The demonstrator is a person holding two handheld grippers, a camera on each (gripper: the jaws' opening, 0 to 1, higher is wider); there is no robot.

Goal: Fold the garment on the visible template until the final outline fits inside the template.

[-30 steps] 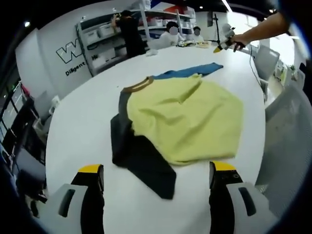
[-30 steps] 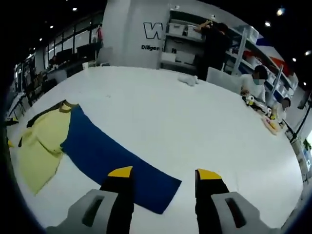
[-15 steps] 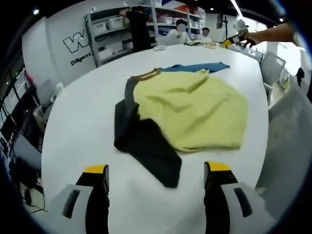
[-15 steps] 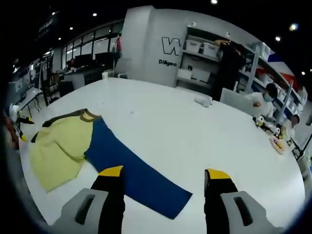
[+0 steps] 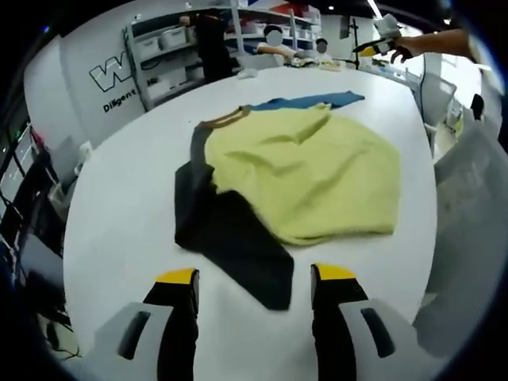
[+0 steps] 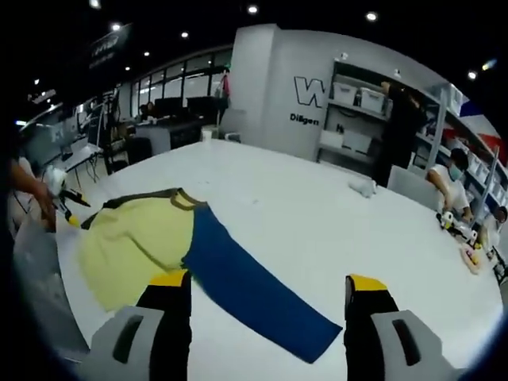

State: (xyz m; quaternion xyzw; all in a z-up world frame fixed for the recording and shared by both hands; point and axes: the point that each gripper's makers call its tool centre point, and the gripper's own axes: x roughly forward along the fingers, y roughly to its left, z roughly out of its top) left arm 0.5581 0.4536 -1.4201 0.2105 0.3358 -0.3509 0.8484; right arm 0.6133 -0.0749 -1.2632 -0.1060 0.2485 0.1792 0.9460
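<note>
The garment (image 5: 298, 178) is lying spread and rumpled on the white table (image 5: 119, 214), sitting mid-frame in the left gripper view: yellow body in the center, a dark sleeve (image 5: 234, 250) trailing toward the lower middle, a brown collar (image 5: 222, 121) at the upper left of the cloth, and a blue sleeve (image 5: 313, 101) poking out along the top edge. In the right gripper view the same garment (image 6: 139, 242) is lying at middle left, with its blue sleeve (image 6: 254, 290) stretching diagonally toward the lower center of the frame. The left gripper (image 5: 254, 279) is hovering just short of the dark sleeve's tip, jaws parted and gripping nothing, yellow tips rising from the bottom of the frame. The right gripper (image 6: 268, 283) is hanging above the blue sleeve, jaws spread wide and gripping nothing; whether it is touching the cloth is unclear. In the left gripper view the person's arm (image 5: 432, 41) is reaching across the upper right. Shelving (image 5: 171, 59) with bins is standing against the far wall at upper left, with people (image 5: 208, 44) standing and sitting near it. In the right gripper view a seated person (image 6: 448, 186) is working at the table's far right edge.
</note>
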